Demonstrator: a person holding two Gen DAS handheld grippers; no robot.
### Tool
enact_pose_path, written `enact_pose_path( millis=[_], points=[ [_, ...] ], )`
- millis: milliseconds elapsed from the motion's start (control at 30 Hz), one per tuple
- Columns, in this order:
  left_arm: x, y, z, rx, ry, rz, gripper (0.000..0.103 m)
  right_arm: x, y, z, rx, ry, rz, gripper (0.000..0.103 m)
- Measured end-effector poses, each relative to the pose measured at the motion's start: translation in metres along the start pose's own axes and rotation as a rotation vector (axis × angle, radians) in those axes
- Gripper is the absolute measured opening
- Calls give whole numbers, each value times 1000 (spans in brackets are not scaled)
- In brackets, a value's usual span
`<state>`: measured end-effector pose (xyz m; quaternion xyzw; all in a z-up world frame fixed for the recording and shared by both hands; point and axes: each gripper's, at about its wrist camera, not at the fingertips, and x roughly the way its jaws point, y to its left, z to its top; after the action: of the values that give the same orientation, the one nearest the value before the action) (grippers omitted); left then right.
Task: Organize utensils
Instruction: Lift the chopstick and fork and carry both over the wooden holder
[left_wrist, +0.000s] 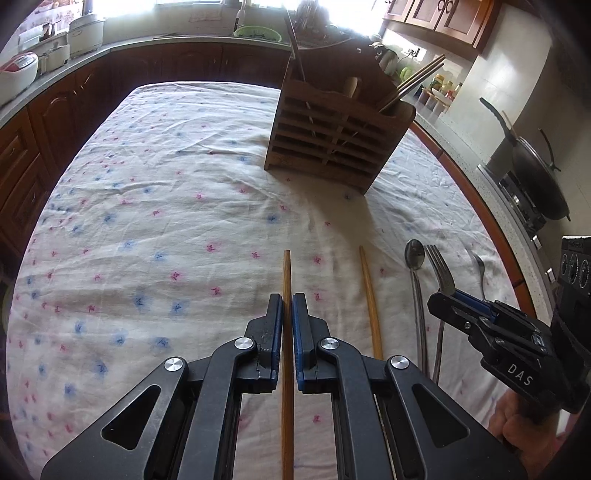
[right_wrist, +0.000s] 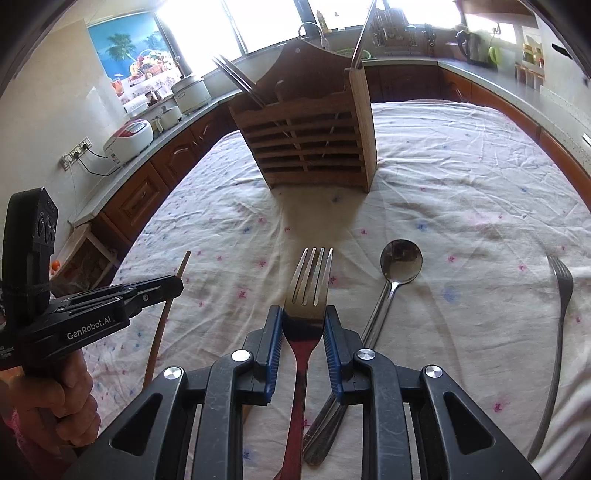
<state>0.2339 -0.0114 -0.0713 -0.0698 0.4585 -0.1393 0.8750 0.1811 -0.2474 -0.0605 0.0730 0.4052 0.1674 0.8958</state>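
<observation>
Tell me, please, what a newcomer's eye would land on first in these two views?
Probably the slatted brown wooden utensil holder standing at the far middle of the flowered white tablecloth. Then the left gripper, jaws shut on a long wooden chopstick, and the right gripper clamping a shiny steel fork.

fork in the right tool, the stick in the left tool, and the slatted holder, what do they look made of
Fork: polished metal, probably stainless steel; it mirrors light and the tool's blue pads.
Stick: a chopstick, matte tan, no glare; wood or bamboo, can't tell which.
Slatted holder: brown wood, dull finish, grain showing on its side panel.
</observation>
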Motion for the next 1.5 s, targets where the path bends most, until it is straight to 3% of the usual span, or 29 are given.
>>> enact_pose_path(
  millis=[633, 733, 1500],
  points=[
    [-102, 9, 10, -62, -244, -71, 5, -66, 20, 17, -34, -165, 24, 20],
    [-109, 11, 11, -71, -264, -78, 5, -71, 20, 19, -32, -179, 26, 4],
    [-139, 12, 39, -107, -417, -116, 5, -83, 17, 39, -25, -242, 46, 3]
  ],
)
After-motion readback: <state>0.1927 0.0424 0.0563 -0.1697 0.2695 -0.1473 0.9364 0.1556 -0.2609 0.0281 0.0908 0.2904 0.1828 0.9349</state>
